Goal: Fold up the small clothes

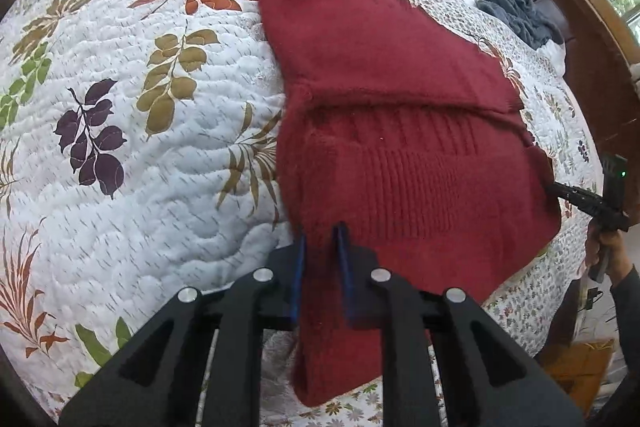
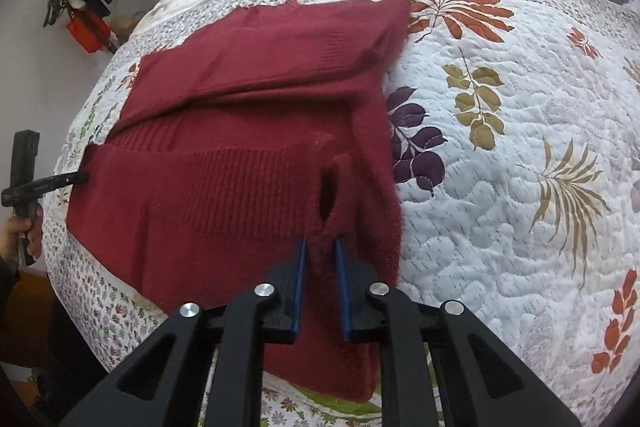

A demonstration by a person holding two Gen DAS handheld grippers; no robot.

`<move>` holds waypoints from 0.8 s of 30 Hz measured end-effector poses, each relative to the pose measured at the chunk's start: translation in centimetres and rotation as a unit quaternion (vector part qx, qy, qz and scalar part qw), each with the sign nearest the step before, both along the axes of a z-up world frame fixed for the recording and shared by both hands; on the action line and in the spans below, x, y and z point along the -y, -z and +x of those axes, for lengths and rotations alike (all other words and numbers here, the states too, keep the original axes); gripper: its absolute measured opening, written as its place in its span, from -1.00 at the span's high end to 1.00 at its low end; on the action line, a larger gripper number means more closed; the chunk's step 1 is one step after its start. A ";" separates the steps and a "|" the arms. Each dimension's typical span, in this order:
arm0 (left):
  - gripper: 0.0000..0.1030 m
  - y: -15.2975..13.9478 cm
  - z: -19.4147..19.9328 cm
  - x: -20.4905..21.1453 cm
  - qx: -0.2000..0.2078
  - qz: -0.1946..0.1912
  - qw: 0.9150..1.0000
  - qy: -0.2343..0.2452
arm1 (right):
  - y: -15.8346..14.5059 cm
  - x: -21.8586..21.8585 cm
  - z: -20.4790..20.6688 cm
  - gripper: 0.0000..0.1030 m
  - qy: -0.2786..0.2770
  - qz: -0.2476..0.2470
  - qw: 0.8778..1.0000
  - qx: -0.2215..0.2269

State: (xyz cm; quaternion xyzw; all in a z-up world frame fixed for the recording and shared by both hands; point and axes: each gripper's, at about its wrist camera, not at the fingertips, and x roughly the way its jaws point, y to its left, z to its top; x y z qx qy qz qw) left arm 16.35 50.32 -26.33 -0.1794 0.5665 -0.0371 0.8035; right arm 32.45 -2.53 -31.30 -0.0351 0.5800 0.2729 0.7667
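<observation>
Sweater's near hem drops out of sight below both grippers. Red sweater (image 1: 400,131) lies on the quilted bed (image 1: 160,147); left gripper (image 1: 322,239) and right gripper (image 2: 320,247) each pinch its near edge.

The left gripper (image 1: 322,233), low in its frame's centre, was clamped on cloth, fingers nearly together. The right gripper (image 2: 321,245) was likewise closed. A hand (image 2: 24,233) gripped a handle at far left.
</observation>
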 end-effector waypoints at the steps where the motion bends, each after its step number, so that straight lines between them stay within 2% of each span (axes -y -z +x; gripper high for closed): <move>1: 0.74 -0.1 -0.1 0.0 0.003 0.003 1.000 0.001 | 0.0 -0.1 0.1 0.67 0.001 -0.002 1.000 0.001; 4: 0.75 -0.2 0.0 0.3 0.011 0.009 1.000 -0.001 | 0.2 0.2 0.5 0.65 0.009 0.006 1.000 -0.005; 8: 0.85 -0.4 -0.6 0.3 0.025 0.000 0.999 -0.027 | 0.3 0.2 0.2 0.81 0.005 0.004 1.000 -0.006; 12: 0.87 -2.1 -2.1 0.8 0.057 0.010 0.998 -0.030 | -2.2 0.7 -1.0 0.83 0.019 0.023 0.999 0.026; 18: 0.88 -6.3 -3.9 2.0 0.115 0.028 0.993 -0.021 | -6.4 1.7 -2.6 0.83 0.033 0.045 0.996 0.077; 24: 0.88 -10.1 -2.0 0.7 0.156 0.032 0.987 -0.020 | -9.8 1.6 -0.5 0.83 0.049 0.054 0.991 0.113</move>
